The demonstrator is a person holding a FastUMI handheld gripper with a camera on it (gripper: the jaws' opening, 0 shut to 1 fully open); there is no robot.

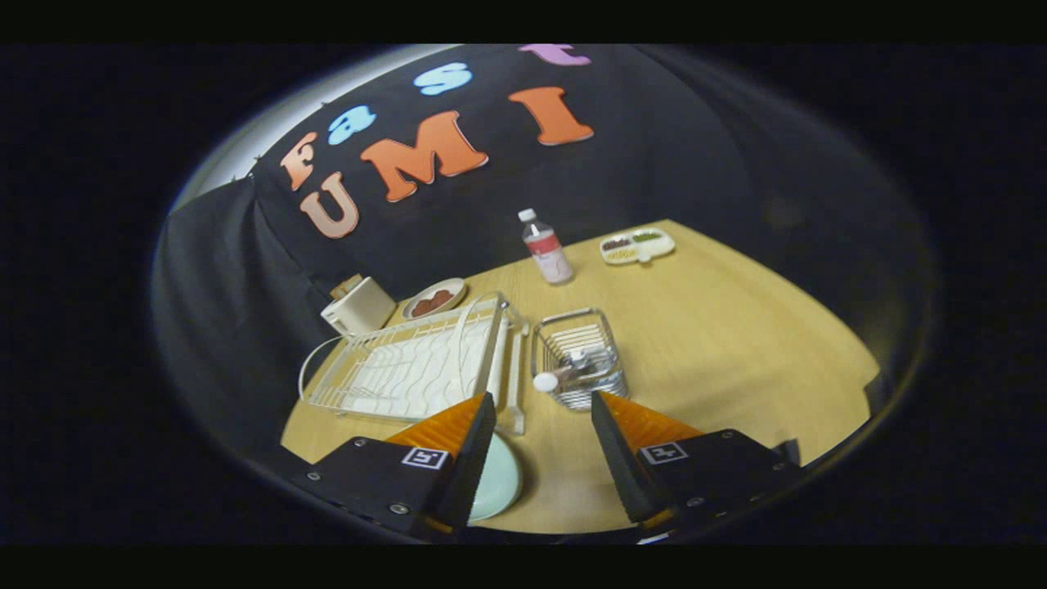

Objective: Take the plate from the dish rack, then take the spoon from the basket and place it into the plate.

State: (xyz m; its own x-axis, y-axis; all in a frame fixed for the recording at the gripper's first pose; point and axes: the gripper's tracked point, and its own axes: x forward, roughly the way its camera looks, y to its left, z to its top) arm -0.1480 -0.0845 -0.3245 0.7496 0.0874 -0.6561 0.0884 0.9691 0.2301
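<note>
A pale green plate (497, 481) lies flat on the wooden table (736, 360), partly hidden behind my left finger. The white wire dish rack (409, 364) stands beyond the fingers to the left and holds no plate. Just ahead of the fingers sits a wire basket (579, 356) with the spoon (564, 375) lying in it, its white rounded end poking toward me. My gripper (543, 402) hovers above the table, open, with nothing between its fingers.
A white toaster (357, 307) and a small dish of brownish food (434, 298) sit behind the rack. A clear bottle with a red label (545, 247) and a divided snack tray (637, 245) stand at the far side. Bare wood spreads to the right.
</note>
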